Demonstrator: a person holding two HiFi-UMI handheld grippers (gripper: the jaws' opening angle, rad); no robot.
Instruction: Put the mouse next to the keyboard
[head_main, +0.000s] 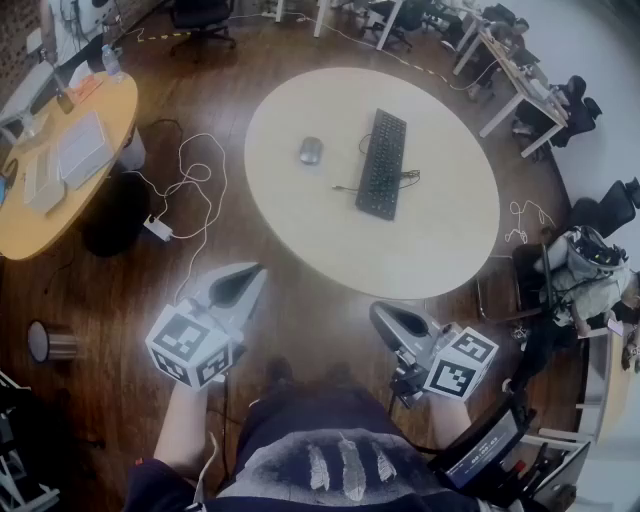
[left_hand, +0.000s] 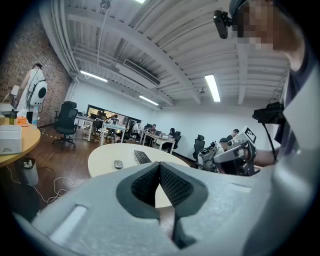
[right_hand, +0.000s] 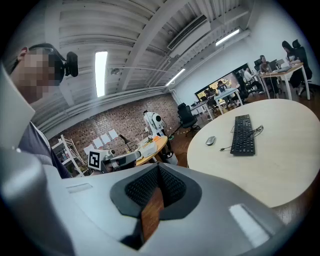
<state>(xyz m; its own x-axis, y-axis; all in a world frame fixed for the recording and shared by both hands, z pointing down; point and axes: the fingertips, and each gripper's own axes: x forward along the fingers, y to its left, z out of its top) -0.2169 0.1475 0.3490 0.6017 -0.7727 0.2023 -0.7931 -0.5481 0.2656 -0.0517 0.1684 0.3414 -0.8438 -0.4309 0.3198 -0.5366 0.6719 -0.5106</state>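
Head view, one mouse (head_main: 310, 151), one keyboard (head_main: 383, 163), one table (head_main: 440, 240)

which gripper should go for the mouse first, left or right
Probably left. The mouse lies left of the keyboard, nearer the left gripper; the right gripper would likely reach across the keyboard. Both are shut and short of the table.

The yellow side table (head_main: 55, 228) runs off the head view's left edge. In the left gripper view, the left gripper (left_hand: 160, 169) hides the near half of the round table (left_hand: 106, 155), and the mouse (left_hand: 118, 164) is too small to show buttons. The key legends on the keyboard (head_main: 382, 163) are unreadable.
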